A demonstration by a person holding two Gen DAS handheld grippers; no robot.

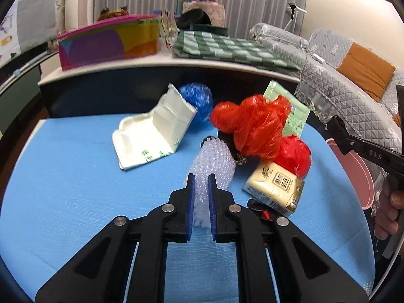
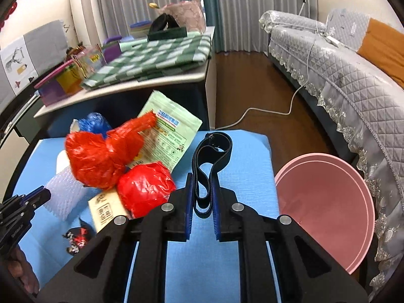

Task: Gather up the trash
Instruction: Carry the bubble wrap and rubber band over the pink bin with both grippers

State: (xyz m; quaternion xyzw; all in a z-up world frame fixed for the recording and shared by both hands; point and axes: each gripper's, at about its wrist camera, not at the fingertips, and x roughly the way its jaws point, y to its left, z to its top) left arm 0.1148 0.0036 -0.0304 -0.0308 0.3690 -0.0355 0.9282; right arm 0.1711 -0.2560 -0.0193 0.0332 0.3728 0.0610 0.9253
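Trash lies on a blue-covered table (image 1: 63,176). My left gripper (image 1: 201,179) is shut on a white foam net sleeve (image 1: 214,161), also in the right wrist view (image 2: 65,192). My right gripper (image 2: 202,179) is shut on a black elastic strap (image 2: 212,151) just above the table. Between them sit an orange-red plastic bag (image 1: 252,123) (image 2: 101,156), a red plastic ball (image 1: 293,154) (image 2: 146,186), a yellow tissue pack (image 1: 272,184), a green pouch (image 2: 171,128), a white foam box (image 1: 151,133) and a blue net ball (image 1: 199,101).
A pink basin (image 2: 328,202) stands on the floor right of the table. A grey quilted sofa (image 2: 353,88) runs along the right. A desk (image 1: 151,60) with a green checked cloth and a colourful box stands behind the table. A small sticker (image 2: 75,240) lies near the front.
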